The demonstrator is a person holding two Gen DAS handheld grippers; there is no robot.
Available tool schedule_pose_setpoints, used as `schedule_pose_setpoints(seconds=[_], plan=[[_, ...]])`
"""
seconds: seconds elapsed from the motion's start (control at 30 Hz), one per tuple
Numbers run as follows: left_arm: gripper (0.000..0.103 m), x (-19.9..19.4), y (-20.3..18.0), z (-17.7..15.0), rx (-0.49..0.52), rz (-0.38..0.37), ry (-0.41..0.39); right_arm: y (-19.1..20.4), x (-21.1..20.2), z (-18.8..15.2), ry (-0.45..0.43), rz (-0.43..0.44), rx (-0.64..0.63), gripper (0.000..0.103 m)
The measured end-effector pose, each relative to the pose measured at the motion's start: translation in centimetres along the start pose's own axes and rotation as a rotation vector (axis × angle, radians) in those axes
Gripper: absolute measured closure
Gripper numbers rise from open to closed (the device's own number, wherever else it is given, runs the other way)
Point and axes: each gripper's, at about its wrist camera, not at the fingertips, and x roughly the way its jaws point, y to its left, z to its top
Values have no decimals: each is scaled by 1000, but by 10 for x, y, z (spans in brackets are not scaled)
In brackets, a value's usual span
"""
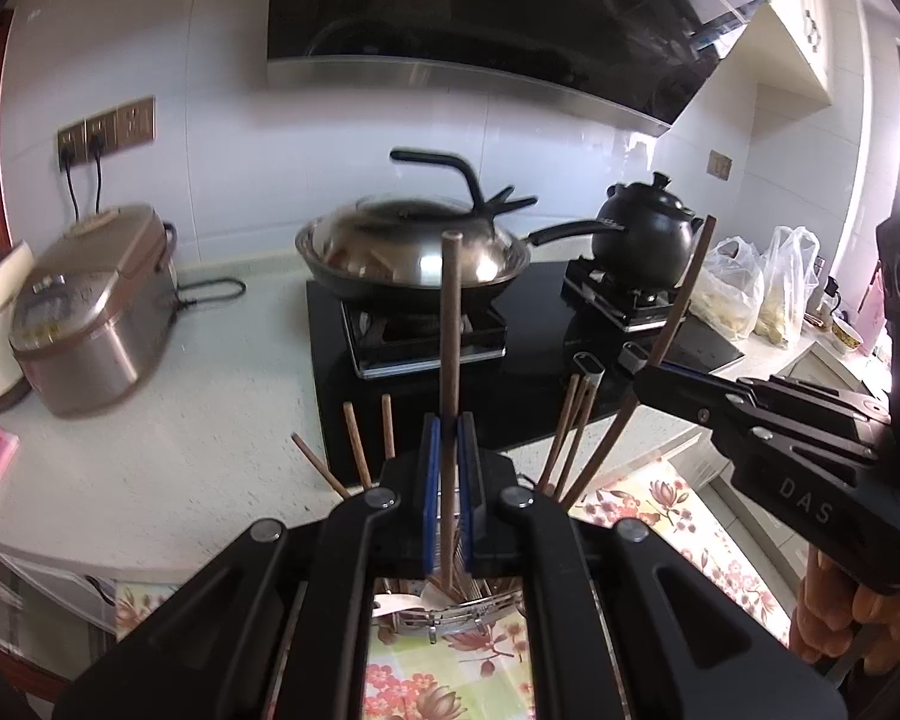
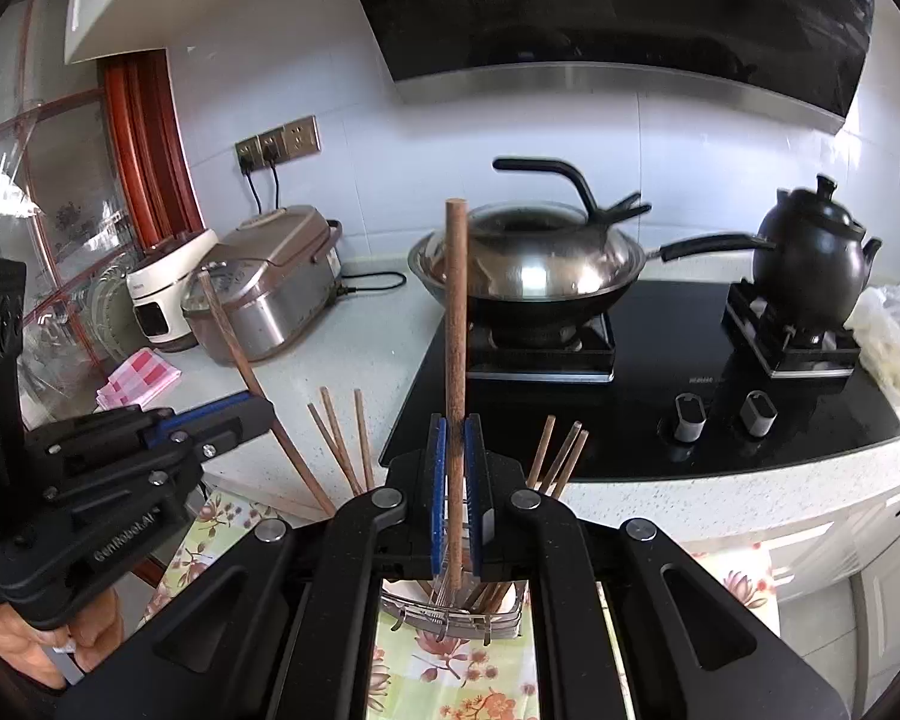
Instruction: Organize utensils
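Left wrist view first, and I'll place everything off the wok (image 1: pixel 414 252) on the black hob. Far left of it sits the rice cooker (image 1: pixel 96 312) on the white counter, plugged into the wall. Straight in front of the wok, my left gripper (image 1: pixel 448 468) has its blue pads pinched tight on one brown chopstick (image 1: pixel 450 360), which stands almost upright. Below it is the metal utensil holder (image 1: pixel 450 612), more chopsticks fanning out of it, on a floral cloth (image 1: pixel 450 678). Right of the wok there's the black clay pot (image 1: pixel 645 231), and in front of that my right gripper (image 1: pixel 660 373) clamped on its own chopstick (image 1: pixel 675 324), leaning a bit.

Right wrist view, same deal: left gripper (image 2: pixel 258 411) low left of the wok (image 2: pixel 528 264), closed on a tilted chopstick (image 2: pixel 240 354); right gripper (image 2: pixel 457 468) dead centre, closed on the upright stick (image 2: pixel 456 312) above the holder (image 2: pixel 450 612). Clay pot (image 2: pixel 810 258) far right.
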Motion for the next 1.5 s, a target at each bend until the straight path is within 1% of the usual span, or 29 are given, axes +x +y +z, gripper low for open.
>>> schedule_pose_setpoints(seconds=[0.2,0.33,0.53,0.67,0.77,0.83,0.9,0.93,0.97,1.0,1.03,1.07,1.1,1.23,1.3,1.33,1.37,1.47,1.5], plan=[[97,34,7,-18,-34,-2,51,-5,35,-17,62,-10,6,96],[97,50,11,-31,-58,-6,89,-9,55,-31,111,-21,11,96],[97,73,17,-52,-101,-9,164,-13,78,-48,174,-23,20,96],[97,85,19,-61,-104,-5,206,-14,86,-55,192,-21,19,96],[96,89,20,-64,-106,-1,216,-14,93,-61,208,-14,20,96],[91,90,20,-65,-106,2,219,-15,96,-63,210,-11,23,95],[78,90,22,-64,-107,8,215,-16,98,-64,205,-18,21,93],[75,89,23,-63,-110,9,213,-17,98,-64,203,-25,21,92],[73,88,23,-63,-112,10,207,-17,98,-64,202,-29,21,89],[72,87,23,-62,-110,13,203,-19,97,-63,196,-36,18,82],[69,84,23,-61,-108,19,195,-20,96,-62,186,-44,14,76],[65,82,24,-60,-109,25,185,-21,93,-62,175,-50,11,61],[64,79,25,-59,-110,32,177,-22,91,-61,165,-54,10,52],[60,62,28,-57,-109,51,142,-28,73,-61,109,-95,2,51],[58,49,27,-59,-94,58,111,-33,64,-66,89,-113,12,50],[56,43,26,-62,-94,53,101,-36,58,-71,74,-126,21,49],[51,38,26,-65,-97,46,94,-38,54,-74,68,-132,23,47],[46,23,22,-79,-98,38,76,-43,44,-95,55,-156,18,45],[41,18,21,-85,-100,38,70,-44,41,-102,53,-164,14,42]])
